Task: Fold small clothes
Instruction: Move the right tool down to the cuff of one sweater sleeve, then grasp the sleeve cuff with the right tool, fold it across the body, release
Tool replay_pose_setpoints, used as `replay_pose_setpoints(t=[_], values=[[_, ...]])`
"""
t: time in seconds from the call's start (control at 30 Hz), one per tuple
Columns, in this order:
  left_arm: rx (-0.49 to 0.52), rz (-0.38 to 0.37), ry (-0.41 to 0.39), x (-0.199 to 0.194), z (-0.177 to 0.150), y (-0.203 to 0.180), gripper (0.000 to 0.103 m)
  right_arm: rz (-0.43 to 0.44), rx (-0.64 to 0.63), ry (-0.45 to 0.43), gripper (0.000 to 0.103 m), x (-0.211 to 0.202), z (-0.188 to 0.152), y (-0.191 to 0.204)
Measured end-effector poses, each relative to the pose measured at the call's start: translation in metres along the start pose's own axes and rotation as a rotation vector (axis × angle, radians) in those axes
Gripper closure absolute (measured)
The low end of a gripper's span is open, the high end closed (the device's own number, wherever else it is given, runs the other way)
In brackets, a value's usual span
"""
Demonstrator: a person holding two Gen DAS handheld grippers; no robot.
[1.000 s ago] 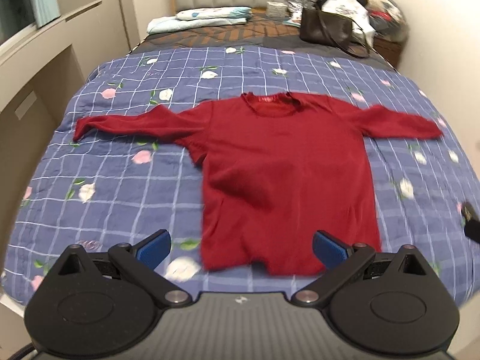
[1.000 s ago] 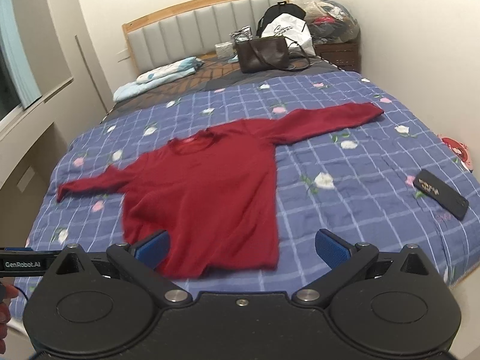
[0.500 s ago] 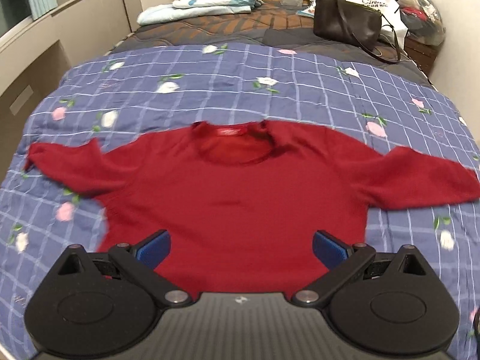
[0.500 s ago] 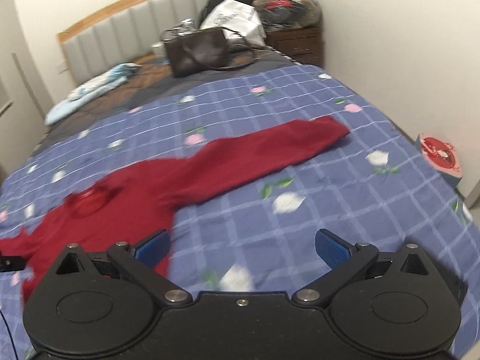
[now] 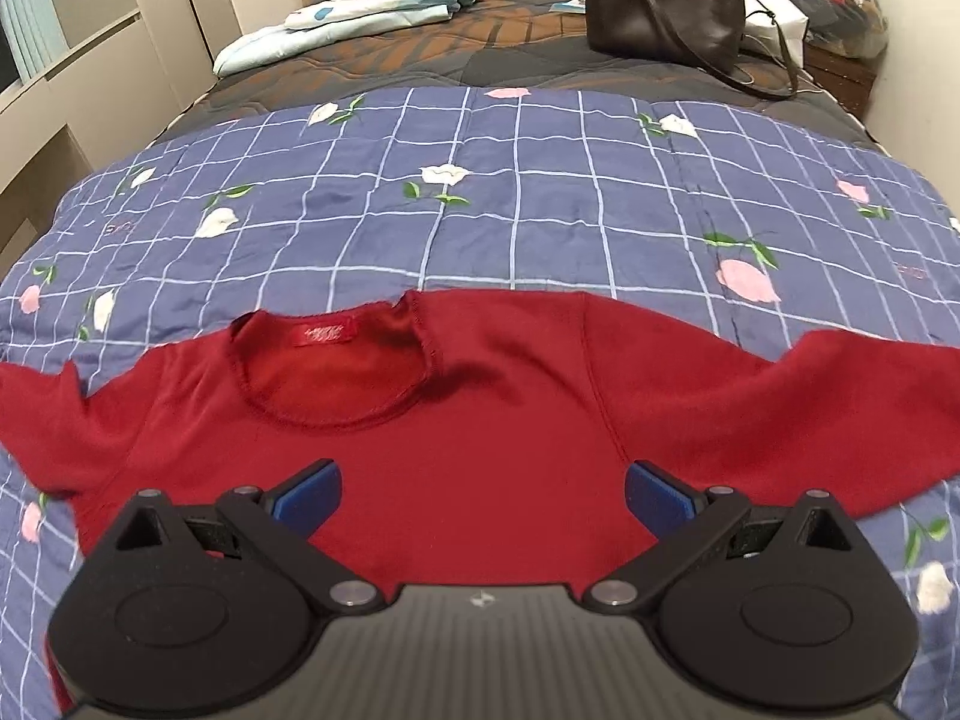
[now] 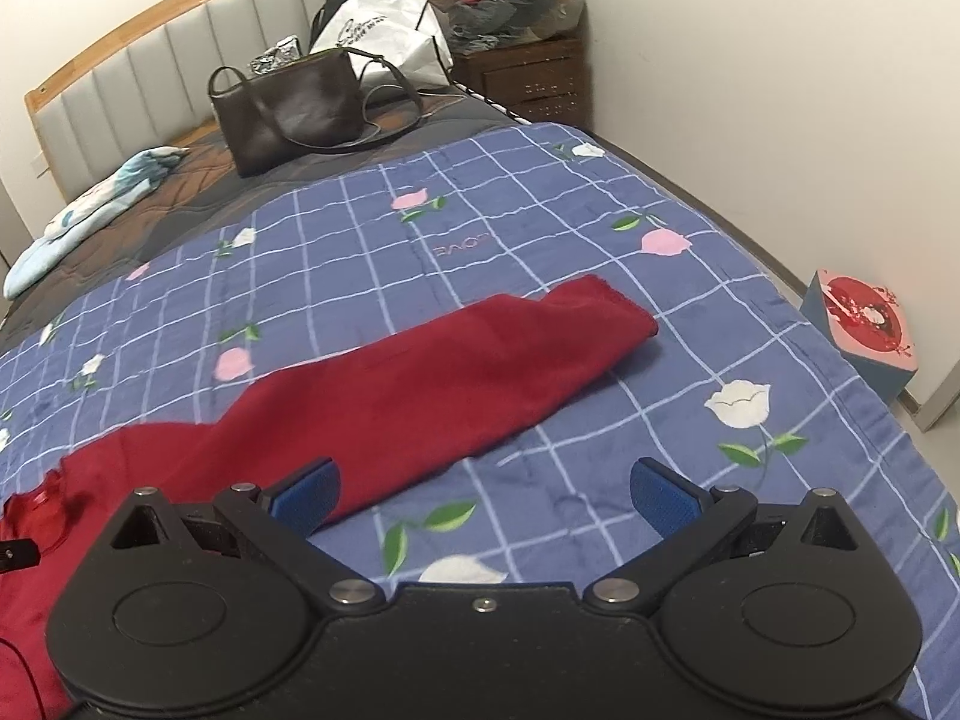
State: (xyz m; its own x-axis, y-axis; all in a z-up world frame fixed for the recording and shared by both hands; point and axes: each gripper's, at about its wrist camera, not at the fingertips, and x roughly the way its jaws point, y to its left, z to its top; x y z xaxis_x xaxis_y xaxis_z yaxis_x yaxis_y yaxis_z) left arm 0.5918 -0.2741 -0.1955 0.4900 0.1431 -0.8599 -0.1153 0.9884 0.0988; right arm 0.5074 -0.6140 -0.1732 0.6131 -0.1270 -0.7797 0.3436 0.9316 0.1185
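Both tools are held spread and empty — left tool [image 5: 483, 489] over the jumper [image 5: 480, 420] laid flat on the bed [image 5: 540, 210], right tool [image 6: 483, 486] beside its sleeve [image 6: 480, 372] — so quilt could be pinched too.

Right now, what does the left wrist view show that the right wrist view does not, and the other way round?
Only the left wrist view shows the sweater's neckline with its label, and the left gripper, jaws open. Only the right wrist view shows the sleeve cuff, the box beside the bed, the headboard, and the right gripper, jaws open. Both show the red sweater, the blue quilt and the brown handbag.
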Motion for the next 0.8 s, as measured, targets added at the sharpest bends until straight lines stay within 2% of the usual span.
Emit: replay_pose_setpoints(t=[0.17, 0.43, 0.6, 0.7, 0.8], values=[[-0.023, 0.046, 0.015, 0.024, 0.004, -0.001, 0.000, -0.015, 0.007, 0.006, 0.000, 0.024, 0.005, -0.010], [-0.021, 0.094, 0.086, 0.050, 0.002, -0.005, 0.000, -0.013, 0.034, -0.029, 0.000, 0.053, 0.024, -0.028], [-0.008, 0.090, 0.119, 0.056, 0.000, -0.005, 0.000, -0.001, 0.195, -0.026, 0.000, 0.082, 0.039, -0.062], [0.014, 0.108, 0.149, 0.060, -0.002, -0.005, 0.000, 0.020, 0.310, -0.013, 0.000, 0.098, 0.048, -0.084], [0.032, 0.130, 0.176, 0.063, -0.004, -0.002, 0.000, 0.056, 0.371, -0.009, 0.001, 0.115, 0.057, -0.097]])
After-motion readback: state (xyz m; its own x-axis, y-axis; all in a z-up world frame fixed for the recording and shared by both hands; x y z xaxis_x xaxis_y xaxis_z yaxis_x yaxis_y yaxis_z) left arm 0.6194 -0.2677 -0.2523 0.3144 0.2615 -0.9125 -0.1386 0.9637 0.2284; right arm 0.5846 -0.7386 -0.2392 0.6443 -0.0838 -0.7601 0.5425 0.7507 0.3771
